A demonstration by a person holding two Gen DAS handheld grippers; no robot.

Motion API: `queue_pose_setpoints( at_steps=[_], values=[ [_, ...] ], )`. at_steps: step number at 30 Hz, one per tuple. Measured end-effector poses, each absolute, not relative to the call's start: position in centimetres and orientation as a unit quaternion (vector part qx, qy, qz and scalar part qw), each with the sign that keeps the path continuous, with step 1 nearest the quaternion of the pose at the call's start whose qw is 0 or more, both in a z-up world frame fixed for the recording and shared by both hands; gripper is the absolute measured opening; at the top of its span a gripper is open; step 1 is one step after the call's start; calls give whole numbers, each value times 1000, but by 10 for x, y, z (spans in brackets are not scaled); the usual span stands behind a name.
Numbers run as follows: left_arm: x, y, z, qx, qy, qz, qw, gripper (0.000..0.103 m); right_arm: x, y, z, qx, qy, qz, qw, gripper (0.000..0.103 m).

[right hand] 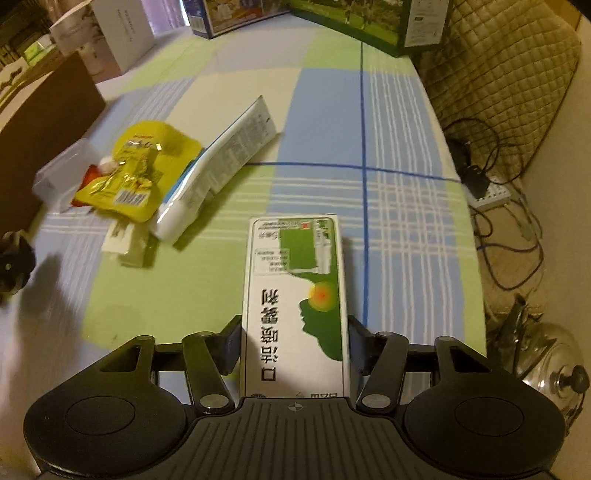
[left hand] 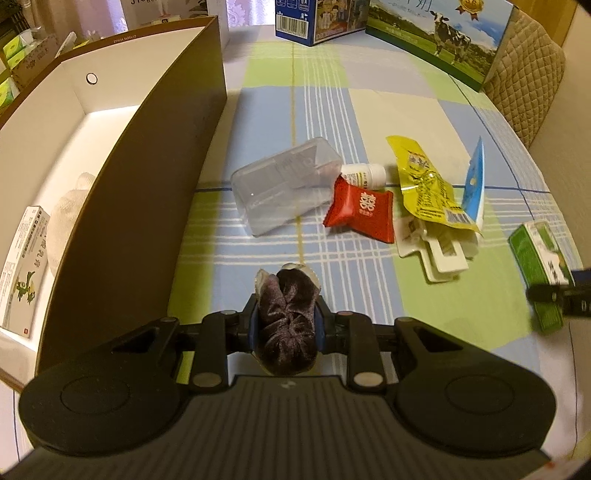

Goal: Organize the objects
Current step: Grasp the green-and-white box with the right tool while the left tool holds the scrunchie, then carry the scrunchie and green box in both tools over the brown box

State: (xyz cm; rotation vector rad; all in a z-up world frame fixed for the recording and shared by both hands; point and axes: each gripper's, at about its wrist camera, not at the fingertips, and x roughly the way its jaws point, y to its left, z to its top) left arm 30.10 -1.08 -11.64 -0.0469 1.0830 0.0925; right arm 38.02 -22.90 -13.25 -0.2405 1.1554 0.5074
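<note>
Green-and-white box (right hand: 295,295): right wrist view, lower centre, long axis running up the frame, clamped between the right gripper (right hand: 293,349) jaws. Left wrist view: left gripper (left hand: 287,317) closed on purple scrunchie (left hand: 286,321); brown storage box (left hand: 125,177) lay left.

Two tongs are counted, the left tongs (left hand: 287,322) and the right tongs (right hand: 294,347); one dark velvet scrunchie (left hand: 287,325) is seen; one green-and-white medicine box (right hand: 295,299) is counted on the checked surface (right hand: 402,122); one clear plastic case (left hand: 284,188), one small white bottle (left hand: 364,174), one red sachet (left hand: 360,210), one yellow snack packet (left hand: 424,184), one white-and-blue tube (right hand: 221,162) and one white clip (left hand: 432,251) are counted; one brown open box (left hand: 122,206) is seen, one carton (left hand: 22,269) being counted inside it; two printed cartons (left hand: 436,33) are counted at the far edge.
</note>
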Motion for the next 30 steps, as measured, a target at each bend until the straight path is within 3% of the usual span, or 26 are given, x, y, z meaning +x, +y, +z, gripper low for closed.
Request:
queue_pose_setpoints(
  at_steps=[8, 10, 12, 20, 30],
  values=[
    [289, -16, -104, -30, 505, 37, 862, 24, 398, -211, -138, -146, 515, 228, 813, 62],
    [285, -17, -99, -31, 501, 36, 864, 24, 399, -210, -138, -145, 513, 229, 815, 61],
    [282, -17, -94, -33, 496, 35, 867, 24, 397, -211, -137, -149, 509, 233, 815, 53],
    [267, -13, -74, -40, 478, 26, 877, 24, 378, -225, -127, -134, 512, 236, 815, 53],
    [249, -4, -37, -48, 442, -4, 896, 24, 340, -204, -65, -71, 480, 293, 824, 53]
  ],
)
